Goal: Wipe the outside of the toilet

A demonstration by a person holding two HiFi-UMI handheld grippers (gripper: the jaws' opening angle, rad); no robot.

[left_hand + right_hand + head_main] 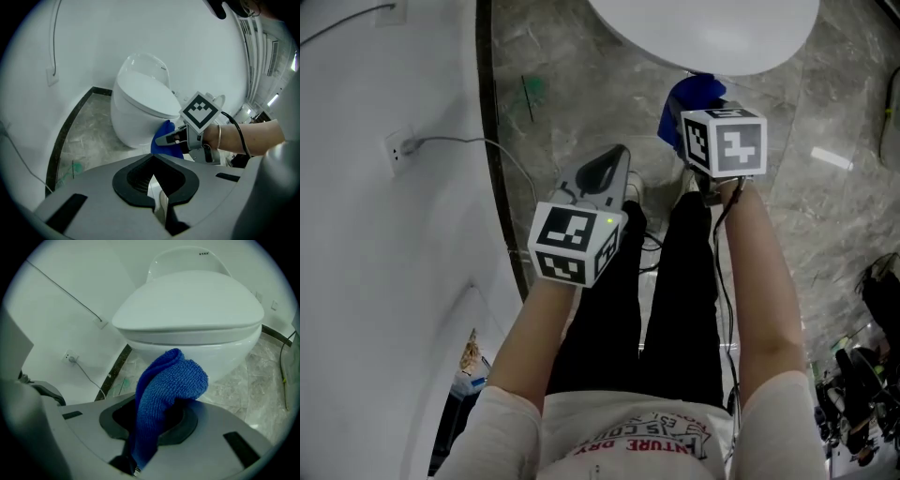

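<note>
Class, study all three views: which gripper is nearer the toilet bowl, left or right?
Right. The right gripper, shut on the blue cloth, is right at the front of the toilet bowl; the left gripper hangs farther back, empty.

Grey marble floor (pixel 553 122) beneath, white wall (pixel 384 281) left of left hand-held gripper (pixel 607 173), dark skirting strip (pixel 492 150) between, wall socket (pixel 397 147) with cable (pixel 459 141)

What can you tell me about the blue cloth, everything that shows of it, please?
The cloth is bright blue terry, looped and soft-looking, folded into a thick bunch. The right gripper is shut on its lower part, and its rounded folded end stands up past the jaws toward the front of the toilet. Whether they touch cannot be told.
</note>
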